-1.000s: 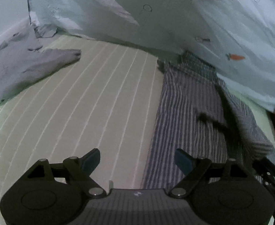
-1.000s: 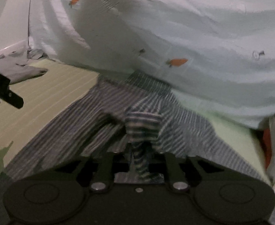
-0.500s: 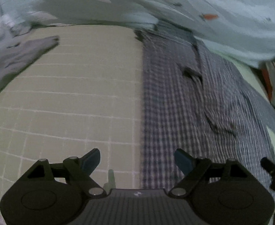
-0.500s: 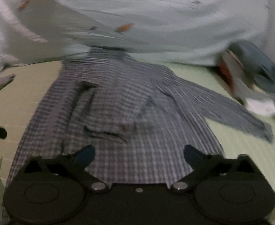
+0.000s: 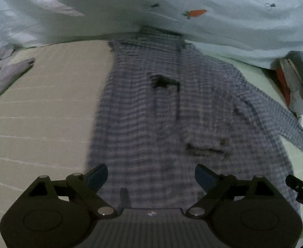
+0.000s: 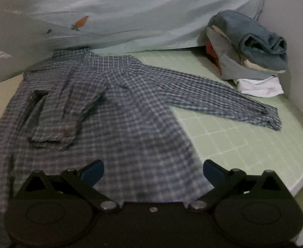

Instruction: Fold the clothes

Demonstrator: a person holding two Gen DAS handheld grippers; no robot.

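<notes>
My right tool (image 6: 153,170), spread empty like my left tool (image 5: 151,174), sits nearer the plaid shirt's (image 6: 114,111) unfolded sleeve (image 6: 219,101), stretching ahead-right.

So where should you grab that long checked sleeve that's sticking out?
Probably at the cuff of the sleeve. It lies flat and free on the green mat, away from the shirt body. Bring the open right hand-held gripper in from the right, pinching the cuff's edge.

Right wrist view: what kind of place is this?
Probably a bedroom, on a bed: a carrot-print duvet bunched behind, a green grid-patterned mat as the surface, a plaid shirt spread out, and a pile of folded clothes in the corner.
</notes>
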